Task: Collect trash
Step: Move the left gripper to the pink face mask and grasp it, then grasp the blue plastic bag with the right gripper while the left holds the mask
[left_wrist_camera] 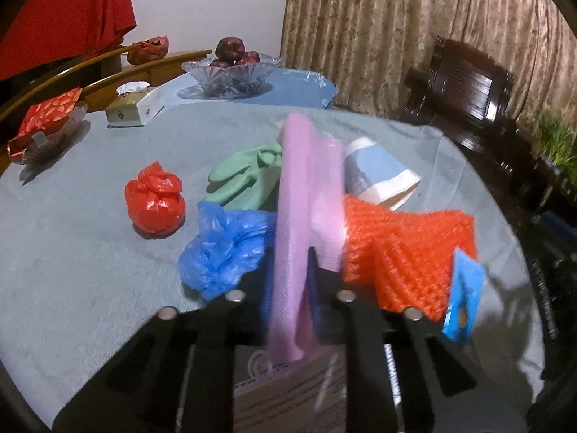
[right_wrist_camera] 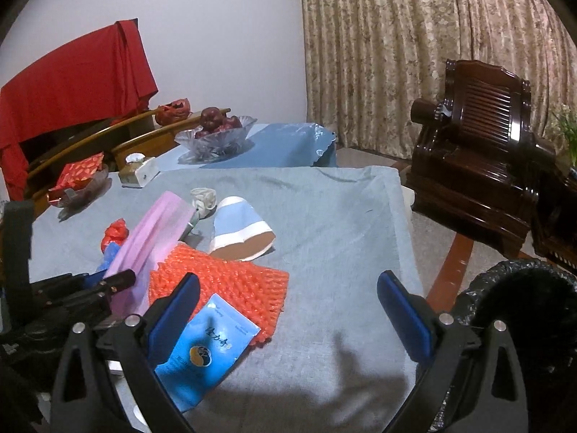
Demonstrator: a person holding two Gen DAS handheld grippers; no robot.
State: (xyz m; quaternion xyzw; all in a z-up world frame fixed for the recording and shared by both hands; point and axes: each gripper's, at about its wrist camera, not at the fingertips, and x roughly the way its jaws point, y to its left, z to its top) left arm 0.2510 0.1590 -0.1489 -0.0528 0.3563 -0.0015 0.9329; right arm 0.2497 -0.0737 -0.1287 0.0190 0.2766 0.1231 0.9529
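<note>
Pink foam sheet (left_wrist_camera: pixel 294 223), folded into a long strip, sits pinched between the nearly closed jaws of the left gripper (left_wrist_camera: pixel 291 294), its long axis running away from the camera and tilting upward over the grey tablecloth (left_wrist_camera: pixel 90 252). Around it lie one orange foam net (left_wrist_camera: pixel 407 252), one blue sachet (right_wrist_camera: pixel 205 350), one blue plastic bag (left_wrist_camera: pixel 220 252), one knotted red plastic bag (left_wrist_camera: pixel 155 202), one green glove (left_wrist_camera: pixel 245 176) and one flattened paper cup (right_wrist_camera: pixel 239 229). The right gripper (right_wrist_camera: pixel 288 310) hovers wide open and empty above the cloth, beside a black-lined bin (right_wrist_camera: pixel 523 310).
</note>
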